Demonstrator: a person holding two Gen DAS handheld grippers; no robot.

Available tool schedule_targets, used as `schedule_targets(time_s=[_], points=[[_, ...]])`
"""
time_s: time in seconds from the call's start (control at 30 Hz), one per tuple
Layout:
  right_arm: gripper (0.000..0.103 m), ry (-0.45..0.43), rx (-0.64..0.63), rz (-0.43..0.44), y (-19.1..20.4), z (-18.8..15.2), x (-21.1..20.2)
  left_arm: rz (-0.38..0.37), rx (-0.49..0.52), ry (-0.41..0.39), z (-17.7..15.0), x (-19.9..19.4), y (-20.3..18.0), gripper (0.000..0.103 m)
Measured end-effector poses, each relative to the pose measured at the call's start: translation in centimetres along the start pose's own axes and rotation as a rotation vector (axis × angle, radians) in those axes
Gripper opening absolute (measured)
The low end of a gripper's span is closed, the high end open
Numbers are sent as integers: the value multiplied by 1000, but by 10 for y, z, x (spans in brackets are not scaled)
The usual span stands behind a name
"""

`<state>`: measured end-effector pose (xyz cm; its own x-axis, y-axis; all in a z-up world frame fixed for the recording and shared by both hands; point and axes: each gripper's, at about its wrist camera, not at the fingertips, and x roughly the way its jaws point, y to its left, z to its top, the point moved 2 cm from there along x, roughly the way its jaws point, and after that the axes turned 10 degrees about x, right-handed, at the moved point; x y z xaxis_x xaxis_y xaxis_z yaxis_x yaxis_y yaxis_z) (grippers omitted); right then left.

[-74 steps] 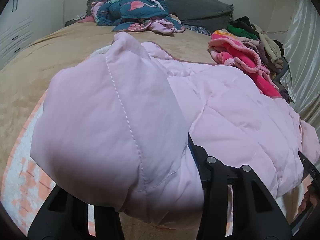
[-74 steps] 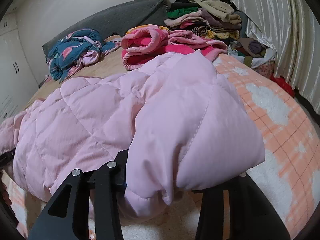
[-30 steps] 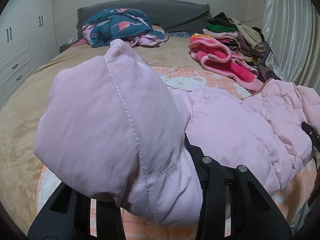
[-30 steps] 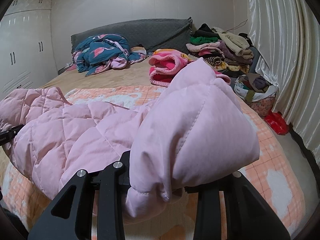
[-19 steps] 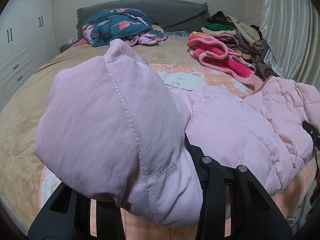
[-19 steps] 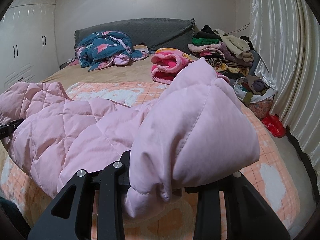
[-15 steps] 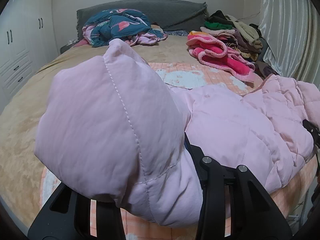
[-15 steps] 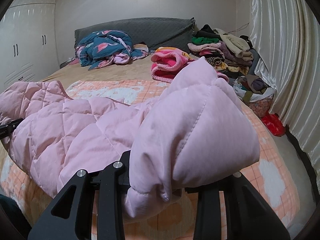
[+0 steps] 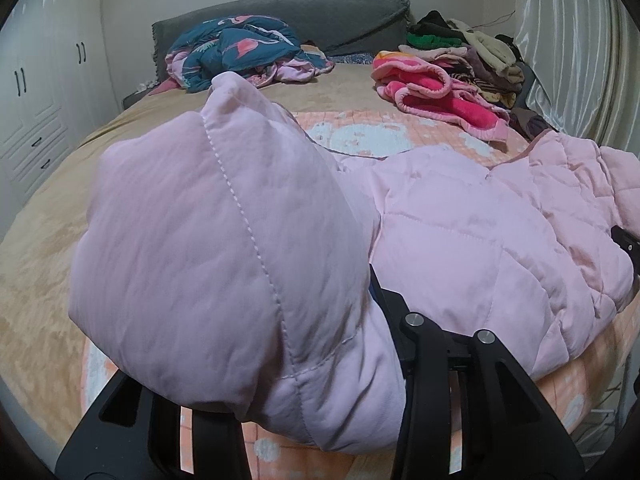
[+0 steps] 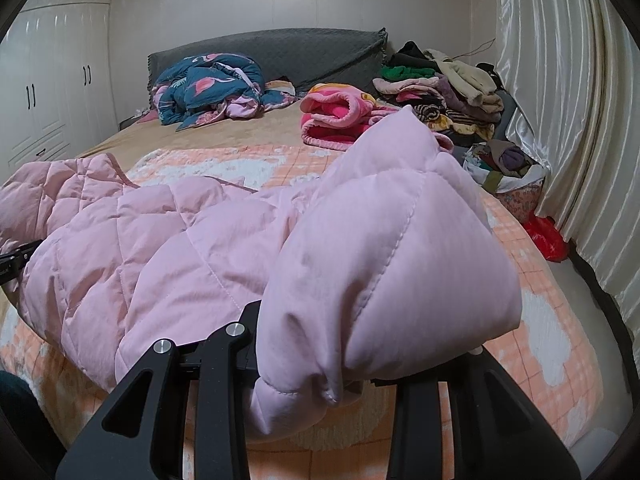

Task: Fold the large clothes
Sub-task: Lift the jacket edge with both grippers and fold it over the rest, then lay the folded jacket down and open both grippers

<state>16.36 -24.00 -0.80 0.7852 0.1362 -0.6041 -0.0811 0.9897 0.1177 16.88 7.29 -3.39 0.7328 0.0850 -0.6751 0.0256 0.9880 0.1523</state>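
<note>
White wardrobe doors (image 9: 44,92) line the left wall, and a wide bed (image 9: 48,216) with a tan cover and a grey headboard (image 9: 320,20) fills the room; a peach-and-white blanket (image 10: 532,320) covers its near end. On the far left of the bed lies a crumpled teal quilt (image 9: 240,48) with pink birds; to its right sits a rolled pink blanket (image 9: 432,92), then a heap of mixed clothes (image 10: 452,84) against the pale curtain (image 10: 568,120). On the floor by the curtain stand a stuffed basket (image 10: 508,176) and a red bag (image 10: 548,236). A pink quilted jacket (image 9: 460,236) stretches across the near end of the bed, on the peach blanket, its middle resting there and both ends lifted. The left gripper (image 9: 304,364) is clenched on the jacket's left end, whose puffy fabric bulges up over the fingers and hides their tips. The right gripper (image 10: 320,368) is clamped on the right end in the same way, fabric bunched between its black fingers and billowing above them. In the left wrist view a bit of the right gripper shows at the right edge beside the jacket; in the right wrist view the left one shows at the left edge.
</note>
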Motion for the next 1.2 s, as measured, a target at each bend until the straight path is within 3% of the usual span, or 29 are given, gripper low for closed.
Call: schedule_targets(time_s=[0.5,0.73,1.03,1.2], points=[[32,-3,20,15,-9,-2,-4,-22,-35,16,-22,-9,1,32],[34,63,75,-7,-14,3,23,-26,-78,55,-24,2,6,34],[41,158,143,-55,-20,-5,63,-15,-86,73,-26,11,3,36],[51,180,190,-63,-25,-17,69,-15,-84,73,-29,11,3,38]])
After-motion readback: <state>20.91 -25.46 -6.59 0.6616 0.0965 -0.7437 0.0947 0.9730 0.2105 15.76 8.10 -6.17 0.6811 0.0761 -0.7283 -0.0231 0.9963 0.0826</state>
